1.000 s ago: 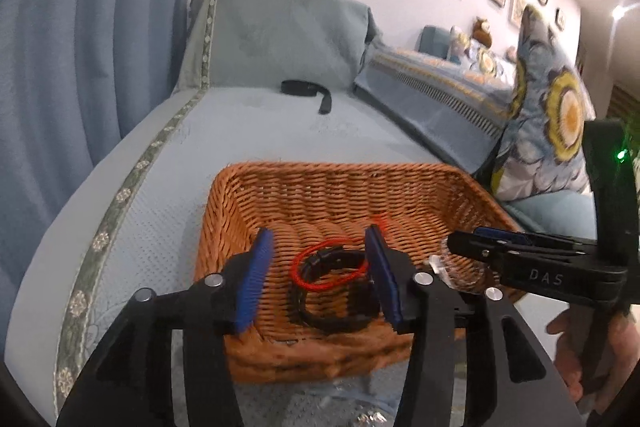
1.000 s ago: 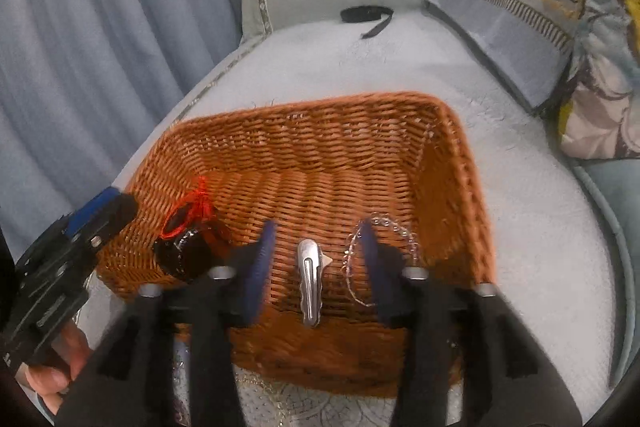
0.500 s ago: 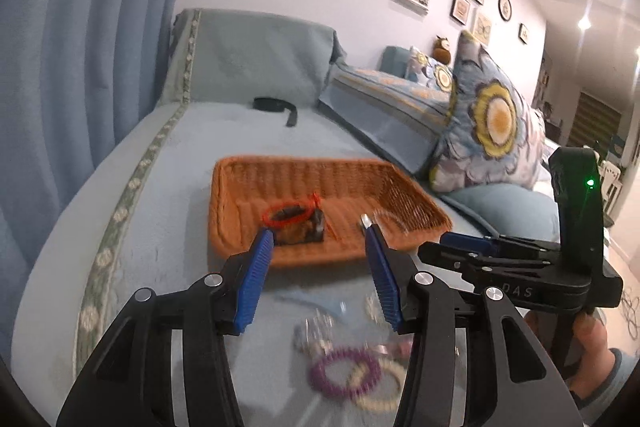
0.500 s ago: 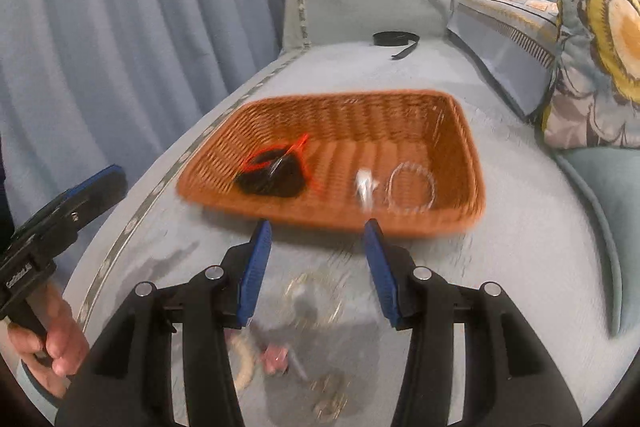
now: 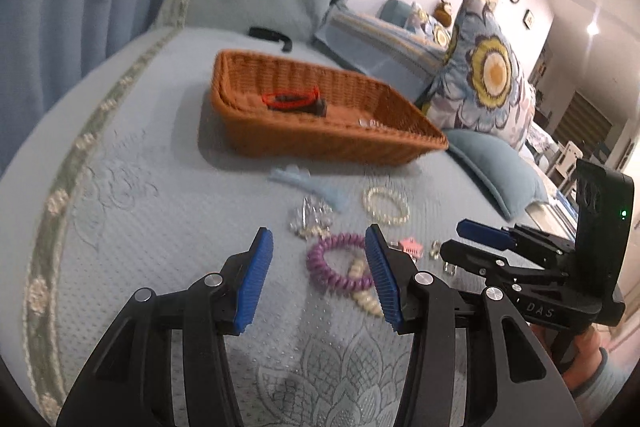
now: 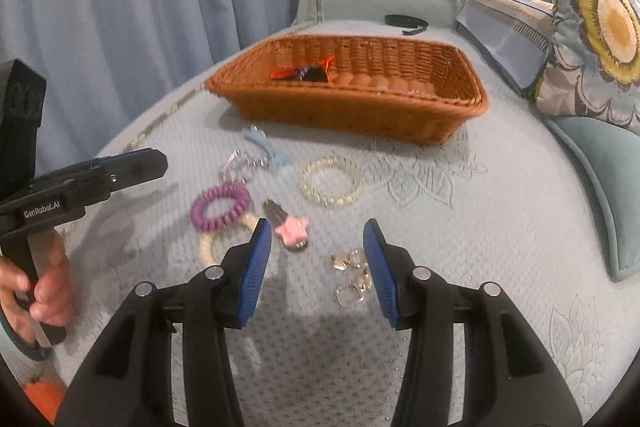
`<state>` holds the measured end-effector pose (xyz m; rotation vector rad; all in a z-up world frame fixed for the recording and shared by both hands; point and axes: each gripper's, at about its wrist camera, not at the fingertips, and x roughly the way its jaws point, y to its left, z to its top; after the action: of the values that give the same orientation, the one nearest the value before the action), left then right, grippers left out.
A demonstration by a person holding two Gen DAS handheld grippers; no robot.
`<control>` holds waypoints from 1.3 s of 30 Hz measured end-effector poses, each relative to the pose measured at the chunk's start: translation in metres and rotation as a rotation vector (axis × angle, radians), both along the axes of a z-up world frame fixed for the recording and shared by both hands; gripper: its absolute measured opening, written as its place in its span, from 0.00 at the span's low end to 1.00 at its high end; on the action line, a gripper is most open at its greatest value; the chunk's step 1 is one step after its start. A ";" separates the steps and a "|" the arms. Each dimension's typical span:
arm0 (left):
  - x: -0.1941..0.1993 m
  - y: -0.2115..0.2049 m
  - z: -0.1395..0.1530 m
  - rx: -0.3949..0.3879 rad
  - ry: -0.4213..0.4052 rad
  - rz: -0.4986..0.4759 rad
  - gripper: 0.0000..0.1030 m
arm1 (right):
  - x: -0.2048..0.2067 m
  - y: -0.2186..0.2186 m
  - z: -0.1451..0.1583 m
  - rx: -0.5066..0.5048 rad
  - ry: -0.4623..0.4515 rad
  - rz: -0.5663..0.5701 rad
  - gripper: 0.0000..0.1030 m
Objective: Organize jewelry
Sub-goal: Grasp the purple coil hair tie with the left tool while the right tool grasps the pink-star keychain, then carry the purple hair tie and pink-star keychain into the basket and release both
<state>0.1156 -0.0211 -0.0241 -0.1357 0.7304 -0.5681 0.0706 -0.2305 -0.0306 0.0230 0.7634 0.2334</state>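
A wicker basket (image 5: 320, 143) (image 6: 360, 115) sits on the bed and holds a red and black bracelet (image 5: 294, 99) (image 6: 306, 73). Loose jewelry lies in front of it: a purple coil band (image 5: 340, 263) (image 6: 220, 207), a clear bead bracelet (image 5: 386, 205) (image 6: 332, 181), a pink star clip (image 6: 290, 225), gold earrings (image 6: 352, 277), a silver chain (image 5: 312, 217) and a blue clip (image 6: 266, 147). My left gripper (image 5: 320, 275) is open and empty above the purple band. My right gripper (image 6: 316, 267) is open and empty above the earrings and the star clip.
A floral cushion (image 5: 488, 79) and a teal cushion (image 6: 600, 167) lie on the right. A black strap (image 6: 406, 21) lies behind the basket. Blue curtains (image 6: 140, 7) hang on the left.
Both grippers have pulled back from above the basket toward the near side of the bed. The loose jewelry in front of the basket has come into view beneath them.
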 end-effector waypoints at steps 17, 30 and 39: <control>0.015 -0.021 -0.024 0.103 0.083 -0.018 0.41 | 0.012 0.018 -0.016 -0.078 0.035 0.049 0.37; 0.015 -0.015 -0.029 0.118 0.093 0.041 0.12 | 0.034 0.031 -0.022 -0.090 0.078 0.074 0.37; 0.008 -0.010 -0.029 0.123 0.090 0.031 0.19 | 0.023 0.046 -0.023 -0.124 0.045 0.108 0.20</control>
<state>0.1236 -0.0311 -0.0535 -0.0587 0.8475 -0.4884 0.0935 -0.1844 -0.0540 -0.1312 0.8233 0.2879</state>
